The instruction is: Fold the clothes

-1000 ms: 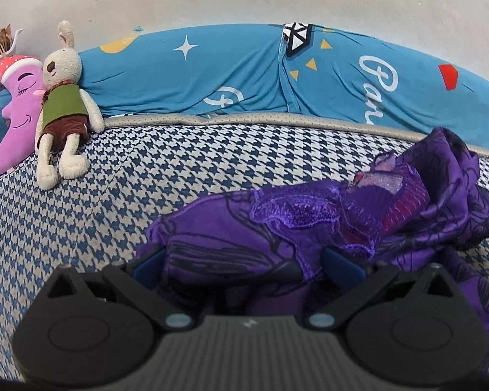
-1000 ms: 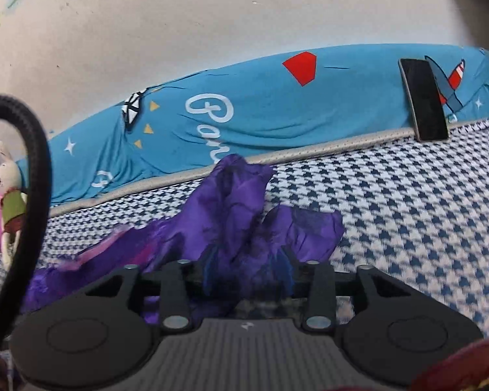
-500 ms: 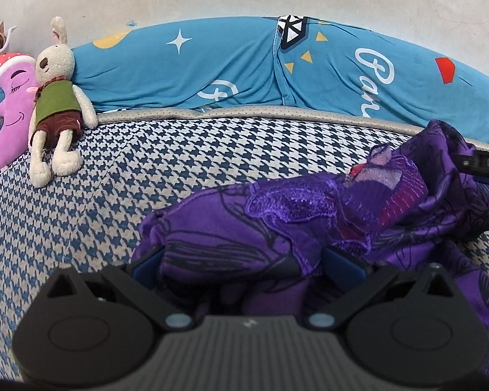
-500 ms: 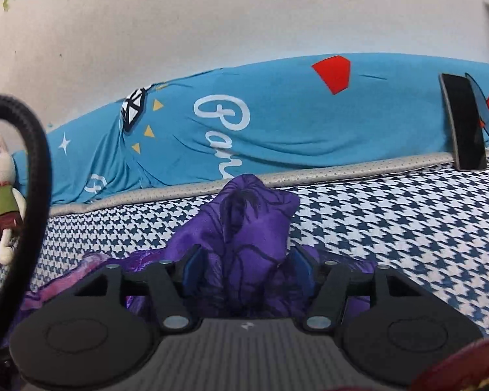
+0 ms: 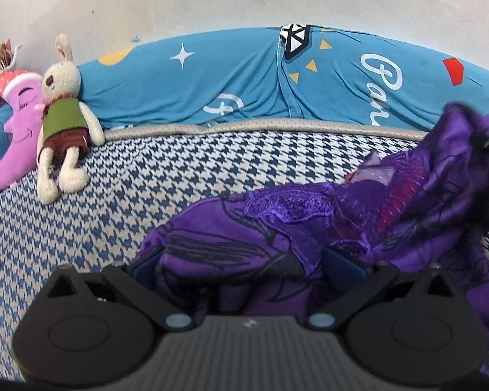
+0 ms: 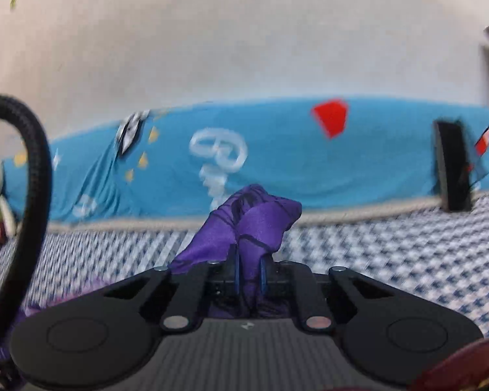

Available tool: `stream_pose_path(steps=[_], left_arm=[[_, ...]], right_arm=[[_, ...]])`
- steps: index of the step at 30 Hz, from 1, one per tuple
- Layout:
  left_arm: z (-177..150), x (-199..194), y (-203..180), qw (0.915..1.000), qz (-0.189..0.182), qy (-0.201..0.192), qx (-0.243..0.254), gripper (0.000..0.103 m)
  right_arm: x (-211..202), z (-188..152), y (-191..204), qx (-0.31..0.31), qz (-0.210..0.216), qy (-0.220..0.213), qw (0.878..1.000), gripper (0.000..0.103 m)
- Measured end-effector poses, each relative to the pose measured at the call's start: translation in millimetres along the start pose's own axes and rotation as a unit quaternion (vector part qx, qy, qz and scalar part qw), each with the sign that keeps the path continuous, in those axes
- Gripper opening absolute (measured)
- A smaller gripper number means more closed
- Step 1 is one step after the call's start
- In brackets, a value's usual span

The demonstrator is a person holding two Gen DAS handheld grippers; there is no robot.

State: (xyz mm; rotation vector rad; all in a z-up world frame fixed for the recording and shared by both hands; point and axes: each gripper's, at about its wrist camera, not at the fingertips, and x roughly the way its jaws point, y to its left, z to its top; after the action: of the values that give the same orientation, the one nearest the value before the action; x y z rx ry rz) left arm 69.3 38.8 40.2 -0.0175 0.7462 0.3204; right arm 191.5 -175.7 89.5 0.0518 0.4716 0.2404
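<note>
Purple garment bunched and unfolded, both grippers at it

The crumpled purple patterned fabric garment (image 5: 313, 228) lies heaped on the blue-and-white houndstooth bed cover (image 5: 179, 176), with no flat fold visible. The right gripper (image 6: 249, 273) is pinched narrow on a raised corner; the left gripper (image 5: 244, 264) stands wide with cloth between its fingers.
</note>
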Motion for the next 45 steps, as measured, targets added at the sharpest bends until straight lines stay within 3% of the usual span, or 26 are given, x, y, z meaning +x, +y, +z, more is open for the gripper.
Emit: stream_pose_path(steps=[3, 9, 15, 26, 32, 34, 39, 42, 45], left_arm=[[10, 2, -9, 0.9999, 0.006, -0.014, 0.004, 0.103], [34, 6, -21, 0.9992, -0.015, -0.035, -0.005, 0.103], [37, 13, -16, 0.9975, -0.049, -0.007, -0.049, 0.103], [36, 14, 29, 0.9919, -0.056, 0.005, -0.114, 0.103], [32, 22, 49, 0.9906, -0.055, 0.020, -0.124, 0.103], [29, 24, 52, 0.9906, -0.058, 0.024, -0.122, 0.103], [20, 30, 52, 0.9902, -0.072, 0.040, -0.112, 0.103], [16, 33, 49, 0.9902, -0.076, 0.049, -0.106, 0.103], [12, 35, 44, 0.9909, -0.079, 0.052, -0.096, 0.103]], right_arm=[[-11, 15, -14, 0.027, -0.021, -0.036, 0.999, 0.011], [-21, 30, -40, 0.054, -0.084, -0.081, 0.992, 0.010], [-11, 29, -75, 0.114, -0.138, -0.043, 0.983, 0.015], [-24, 28, -50, 0.067, -0.103, -0.052, 0.991, 0.017], [-36, 31, -29, 0.026, -0.124, -0.096, 0.987, 0.031], [-37, 32, -22, 0.019, -0.097, -0.093, 0.991, 0.032], [-22, 21, 2, 0.017, 0.025, -0.022, 0.999, 0.032], [-8, 9, 20, 0.019, 0.084, 0.030, 0.996, 0.032], [6, -5, 37, 0.021, 0.133, 0.079, 0.988, 0.040]])
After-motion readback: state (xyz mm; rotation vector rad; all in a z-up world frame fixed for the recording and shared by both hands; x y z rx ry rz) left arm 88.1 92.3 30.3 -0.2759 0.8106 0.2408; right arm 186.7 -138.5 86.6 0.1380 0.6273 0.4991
